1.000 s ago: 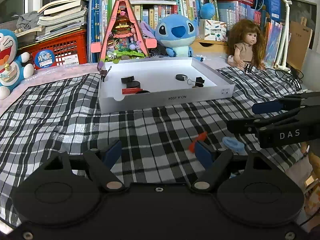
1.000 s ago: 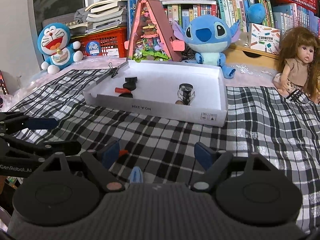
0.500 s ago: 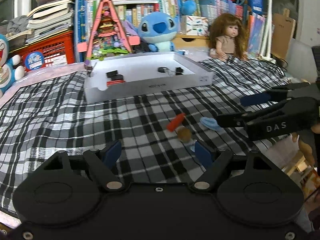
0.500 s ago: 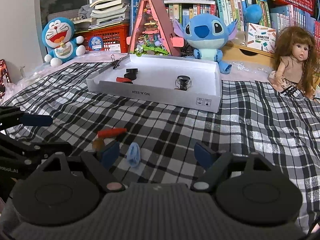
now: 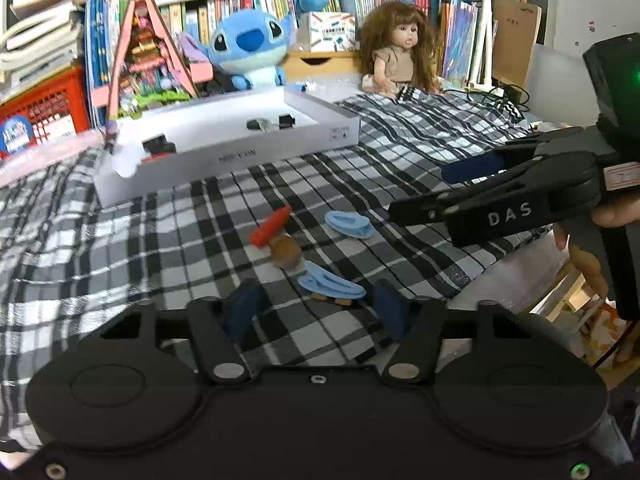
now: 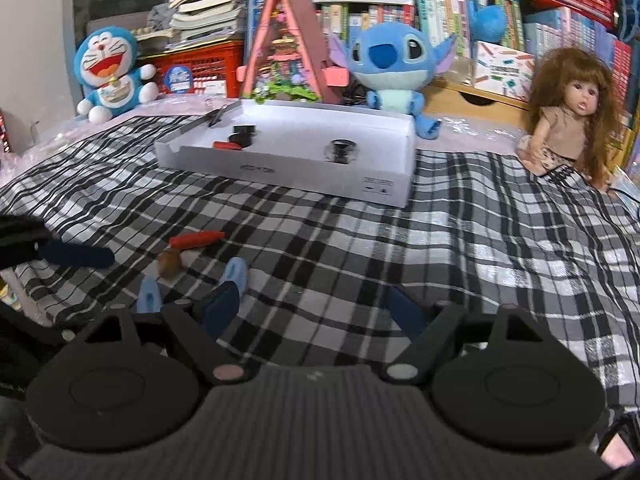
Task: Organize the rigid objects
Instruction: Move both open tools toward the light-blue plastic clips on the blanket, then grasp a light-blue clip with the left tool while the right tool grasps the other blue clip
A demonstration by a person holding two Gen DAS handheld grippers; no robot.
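left tool (image 5: 316, 306) closing, white box (image 5: 280, 148) holding clips (image 5: 158, 145)

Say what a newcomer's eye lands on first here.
Probably the big blue Stitch plush against the bookshelf, with the long-haired doll seated to its right. In front of them a shallow white box lies on the checked cloth, a few small dark parts inside. Nearer, a red piece, a brown piece and two blue clips lie loose ahead of the left gripper.

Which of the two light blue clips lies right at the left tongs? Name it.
The near blue clip, lying between the left tongs, whose jaws have just been closing without touching it. The far blue clip lies beyond the brown piece.
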